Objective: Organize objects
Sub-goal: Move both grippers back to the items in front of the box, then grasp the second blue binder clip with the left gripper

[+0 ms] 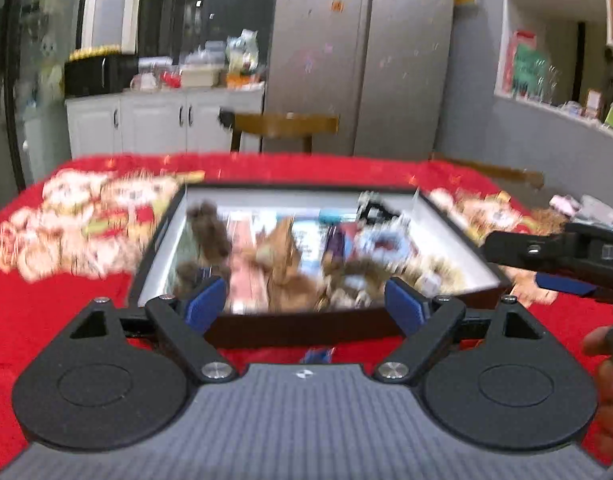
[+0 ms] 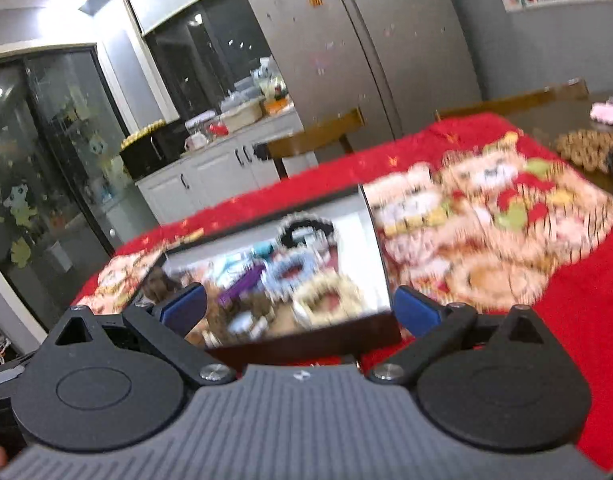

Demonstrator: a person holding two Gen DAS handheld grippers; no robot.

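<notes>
Dark-rimmed shallow box with white lining point(image 1: 458, 240), crammed with blurred fluffy hair ties and small packets point(image 1: 290, 256), mid red patterned tablecloth point(image 1: 66, 320). Nothing sorted out yet by the look of it; whole job left. Left gripper point(image 1: 306, 306) near box's front edge, spread wide, empty. Right gripper point(image 2: 300, 304) likewise wide, holding nothing.

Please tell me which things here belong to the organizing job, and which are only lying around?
Belong to the job:
- box on the red cloth
- hair ties and small items inside it

Lying around:
- wooden chair
- fridge
- counter clutter
</notes>
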